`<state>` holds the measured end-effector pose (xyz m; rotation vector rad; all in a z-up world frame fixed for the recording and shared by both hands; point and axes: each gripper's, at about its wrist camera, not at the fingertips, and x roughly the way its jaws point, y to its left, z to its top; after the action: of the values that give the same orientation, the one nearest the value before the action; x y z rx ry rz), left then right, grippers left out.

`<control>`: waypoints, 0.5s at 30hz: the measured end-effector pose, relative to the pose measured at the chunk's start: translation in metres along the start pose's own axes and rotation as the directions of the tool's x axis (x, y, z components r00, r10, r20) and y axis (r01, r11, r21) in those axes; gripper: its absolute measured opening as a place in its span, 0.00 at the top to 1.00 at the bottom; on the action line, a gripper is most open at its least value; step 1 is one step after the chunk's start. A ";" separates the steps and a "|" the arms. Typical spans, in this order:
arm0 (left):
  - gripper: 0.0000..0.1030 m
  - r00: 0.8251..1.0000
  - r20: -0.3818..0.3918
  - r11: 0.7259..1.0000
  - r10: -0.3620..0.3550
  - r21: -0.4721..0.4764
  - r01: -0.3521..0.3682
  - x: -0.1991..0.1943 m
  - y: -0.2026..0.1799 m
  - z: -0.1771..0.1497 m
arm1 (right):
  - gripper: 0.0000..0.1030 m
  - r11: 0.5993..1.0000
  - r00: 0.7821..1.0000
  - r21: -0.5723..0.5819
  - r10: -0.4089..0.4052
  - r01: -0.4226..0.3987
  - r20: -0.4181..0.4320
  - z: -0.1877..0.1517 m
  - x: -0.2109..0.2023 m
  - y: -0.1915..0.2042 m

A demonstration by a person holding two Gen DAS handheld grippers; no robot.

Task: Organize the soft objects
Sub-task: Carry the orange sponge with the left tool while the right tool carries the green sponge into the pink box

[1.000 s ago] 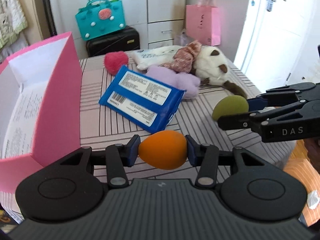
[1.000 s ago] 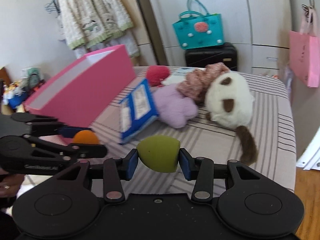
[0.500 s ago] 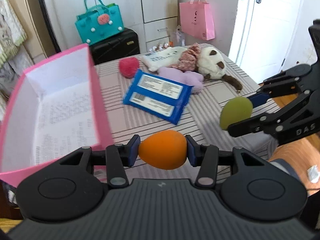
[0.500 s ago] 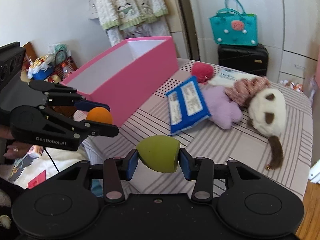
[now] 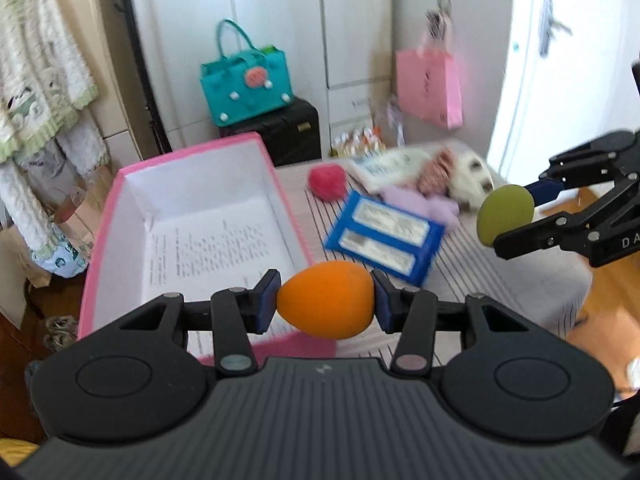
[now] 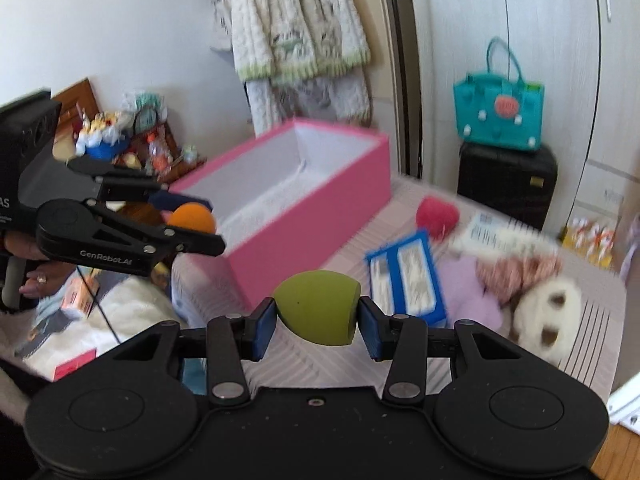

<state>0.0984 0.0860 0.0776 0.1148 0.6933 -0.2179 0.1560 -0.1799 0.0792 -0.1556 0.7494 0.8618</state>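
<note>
You have lifted both grippers clear of the bed: your left gripper (image 5: 326,300) grips the orange sponge (image 5: 326,300) above the pink box (image 5: 200,240), your right gripper (image 6: 317,308) grips the green sponge (image 6: 317,308), ready to drop.

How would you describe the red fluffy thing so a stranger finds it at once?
Start at the pink box on the striped table. Just beside its far corner lies the red pompom, next to the blue packet. It alone is round, fuzzy and raspberry red.
</note>
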 end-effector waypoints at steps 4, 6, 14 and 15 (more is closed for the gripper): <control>0.55 0.998 0.040 0.999 0.039 -0.040 -0.037 0.003 0.026 0.012 | 0.52 0.999 0.998 -0.026 -0.019 0.021 0.060 0.025 0.006 -0.007; 0.54 0.997 0.053 0.997 0.049 -0.057 -0.046 0.008 0.038 0.016 | 0.52 0.998 0.996 -0.052 -0.018 0.022 0.085 0.038 0.015 -0.009; 0.54 0.998 -0.037 0.986 0.055 -0.157 -0.060 0.051 0.090 0.027 | 0.52 0.988 0.991 -0.152 0.034 -0.014 0.130 0.076 0.050 -0.016; 0.54 0.997 -0.043 0.985 0.058 -0.161 -0.064 0.059 0.094 0.030 | 0.52 0.985 0.991 -0.173 0.038 -0.016 0.127 0.081 0.057 -0.014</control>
<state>0.1834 0.1630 0.0657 -0.0158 0.7417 -0.0998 0.2331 -0.1199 0.0993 -0.2409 0.5562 0.9534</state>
